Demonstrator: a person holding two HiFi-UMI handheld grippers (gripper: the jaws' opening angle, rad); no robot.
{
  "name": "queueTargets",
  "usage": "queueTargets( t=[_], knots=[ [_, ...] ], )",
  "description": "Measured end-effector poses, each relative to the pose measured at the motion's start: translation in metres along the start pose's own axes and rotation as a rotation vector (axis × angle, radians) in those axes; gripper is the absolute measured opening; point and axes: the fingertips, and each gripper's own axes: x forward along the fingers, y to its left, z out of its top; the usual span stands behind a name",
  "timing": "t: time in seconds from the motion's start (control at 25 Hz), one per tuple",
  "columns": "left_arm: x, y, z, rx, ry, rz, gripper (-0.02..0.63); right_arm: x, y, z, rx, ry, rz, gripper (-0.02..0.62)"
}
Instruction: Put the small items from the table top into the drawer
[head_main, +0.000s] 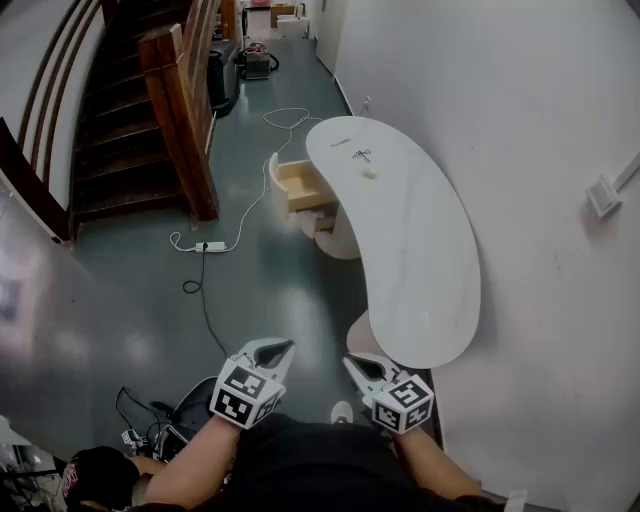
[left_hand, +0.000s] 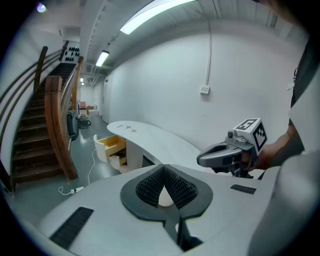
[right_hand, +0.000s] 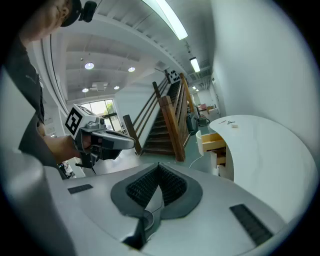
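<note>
The white curved table (head_main: 420, 250) runs away from me along the right wall. At its far end lie a bunch of keys (head_main: 361, 155), a small cream piece (head_main: 369, 173) and a thin reddish stick (head_main: 338, 142). Beside that end, the wooden drawer (head_main: 300, 185) stands pulled out, and I cannot see its inside. My left gripper (head_main: 286, 346) and right gripper (head_main: 350, 363) are held close to my body, well short of the items. Both are shut with nothing between the jaws. The right gripper view shows the drawer (right_hand: 212, 141) and the left gripper (right_hand: 107, 140).
A wooden staircase (head_main: 150, 110) rises at the left. A white power strip (head_main: 208, 246) and its cables lie on the grey floor between the stairs and the drawer. Dark gear and cables (head_main: 165, 425) sit by my feet at the lower left. The wall closes the right side.
</note>
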Motion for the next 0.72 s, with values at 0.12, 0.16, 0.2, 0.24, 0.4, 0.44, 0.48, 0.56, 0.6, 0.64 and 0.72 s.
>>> queueTargets(
  t=[0.12,0.16,0.2,0.24,0.4,0.44,0.48,0.56,0.6,0.64,0.72],
  knots=[
    [-0.002,0.001,-0.002,0.0,0.0,0.003,0.015,0.001,0.003,-0.001,-0.005,0.001,0.001,-0.002],
    [-0.003,0.001,-0.003,0.0,-0.001,0.004,0.015,0.001,0.003,-0.001,-0.007,0.002,0.001,-0.002],
    [-0.004,0.001,-0.003,-0.001,-0.002,0.005,0.017,0.001,0.004,-0.001,-0.008,0.003,0.002,-0.002],
    [-0.005,0.002,-0.003,-0.001,-0.003,0.006,0.017,0.002,0.005,-0.002,-0.008,0.004,0.003,-0.002],
    [-0.008,0.005,-0.007,0.003,-0.002,0.004,0.015,0.003,0.011,0.001,-0.01,-0.021,0.007,-0.002],
    [-0.008,0.006,-0.007,0.004,0.0,0.002,0.017,0.004,0.013,0.003,-0.011,-0.033,0.012,-0.002],
    [-0.009,0.007,-0.007,0.004,0.0,0.001,0.017,0.005,0.015,0.005,-0.012,-0.04,0.019,-0.002],
    [-0.01,0.009,-0.009,-0.002,0.003,0.0,0.017,0.009,0.02,0.006,-0.012,-0.033,0.033,-0.002],
    [-0.01,0.011,-0.01,-0.006,0.005,0.0,0.015,0.011,0.022,0.006,-0.017,-0.025,0.036,-0.002],
    [-0.011,0.013,-0.011,-0.01,0.005,0.0,0.017,0.014,0.024,0.005,-0.023,-0.016,0.037,-0.002],
    [-0.014,0.018,-0.011,-0.012,-0.001,-0.001,0.015,0.02,0.028,0.004,-0.032,-0.001,0.033,-0.002]
  ],
)
